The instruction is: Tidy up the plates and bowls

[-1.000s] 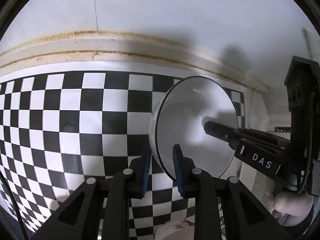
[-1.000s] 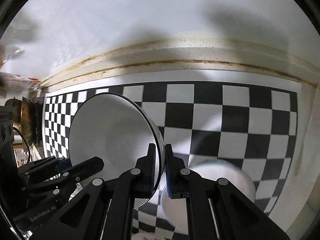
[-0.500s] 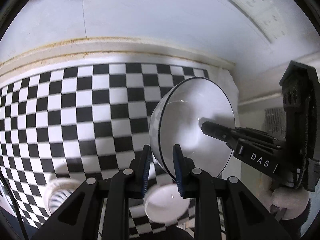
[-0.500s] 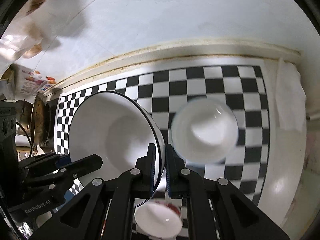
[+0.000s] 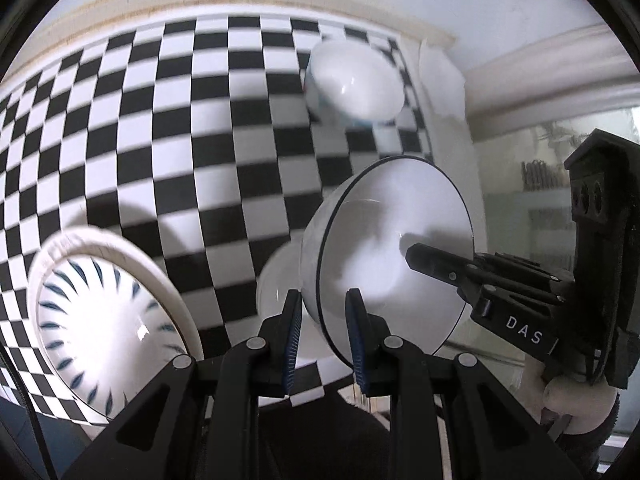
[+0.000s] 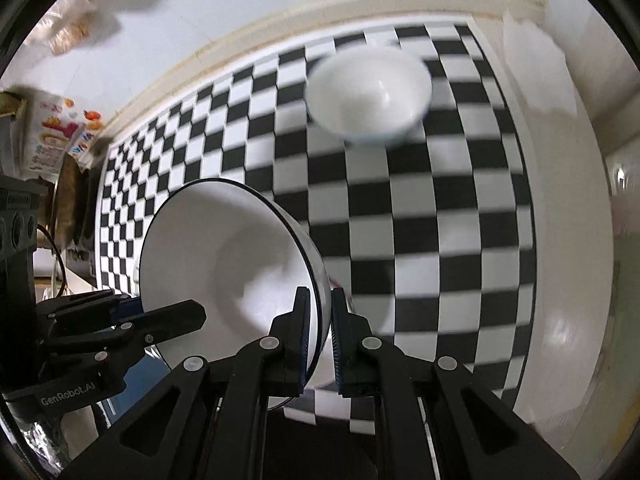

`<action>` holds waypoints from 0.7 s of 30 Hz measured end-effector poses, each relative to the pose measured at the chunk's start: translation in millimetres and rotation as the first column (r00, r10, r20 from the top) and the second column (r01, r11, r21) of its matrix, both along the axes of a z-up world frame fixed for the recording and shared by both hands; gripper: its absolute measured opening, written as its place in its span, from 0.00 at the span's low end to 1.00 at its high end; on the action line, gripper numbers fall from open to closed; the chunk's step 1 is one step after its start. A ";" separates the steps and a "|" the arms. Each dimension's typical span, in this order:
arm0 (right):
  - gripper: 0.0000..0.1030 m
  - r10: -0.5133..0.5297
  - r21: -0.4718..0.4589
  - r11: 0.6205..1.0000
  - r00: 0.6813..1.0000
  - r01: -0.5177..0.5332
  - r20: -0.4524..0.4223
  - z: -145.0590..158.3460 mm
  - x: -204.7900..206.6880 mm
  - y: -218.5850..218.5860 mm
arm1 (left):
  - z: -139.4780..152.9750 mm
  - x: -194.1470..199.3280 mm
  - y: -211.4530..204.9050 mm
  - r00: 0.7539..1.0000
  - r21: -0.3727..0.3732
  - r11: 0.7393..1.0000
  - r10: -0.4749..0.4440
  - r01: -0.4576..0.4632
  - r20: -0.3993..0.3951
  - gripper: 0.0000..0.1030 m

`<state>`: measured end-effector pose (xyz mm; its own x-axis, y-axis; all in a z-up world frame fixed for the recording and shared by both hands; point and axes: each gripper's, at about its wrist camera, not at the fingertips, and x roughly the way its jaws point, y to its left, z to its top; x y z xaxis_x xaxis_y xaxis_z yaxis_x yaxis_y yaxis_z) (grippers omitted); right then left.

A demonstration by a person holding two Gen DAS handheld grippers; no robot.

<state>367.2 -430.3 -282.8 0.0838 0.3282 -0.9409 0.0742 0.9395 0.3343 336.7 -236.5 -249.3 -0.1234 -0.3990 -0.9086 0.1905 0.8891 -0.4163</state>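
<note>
A white bowl with a thin dark rim (image 5: 384,264) (image 6: 224,264) hangs tilted above the checkered mat (image 5: 160,120) (image 6: 440,220), gripped from two sides. My left gripper (image 5: 322,308) is shut on its near rim; it shows at the left edge of the right wrist view (image 6: 176,312). My right gripper (image 6: 320,308) is shut on the opposite rim and reaches in from the right in the left wrist view (image 5: 440,268). A plain white bowl (image 5: 352,84) (image 6: 368,92) stands far back on the mat. A blue-dashed bowl (image 5: 104,320) sits near left.
Another white bowl (image 5: 276,280) lies on the mat, partly hidden behind the held one. A white cloth (image 6: 532,68) lies past the mat's right edge. Food packets (image 6: 52,136) and a pan (image 6: 68,200) stand at the far left. A wall runs along the back.
Both grippers carried the bowl together back from the wall and slightly up. The plain white bowl now lies farther ahead, and the blue-dashed bowl came fully into view.
</note>
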 end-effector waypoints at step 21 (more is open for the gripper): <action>0.11 0.014 -0.050 0.999 0.995 -0.019 -0.094 -63.5 -36.6 18.1 | -56.8 -24.7 -13.7 0.996 0.142 0.987 -0.064 0.072 -0.062 0.19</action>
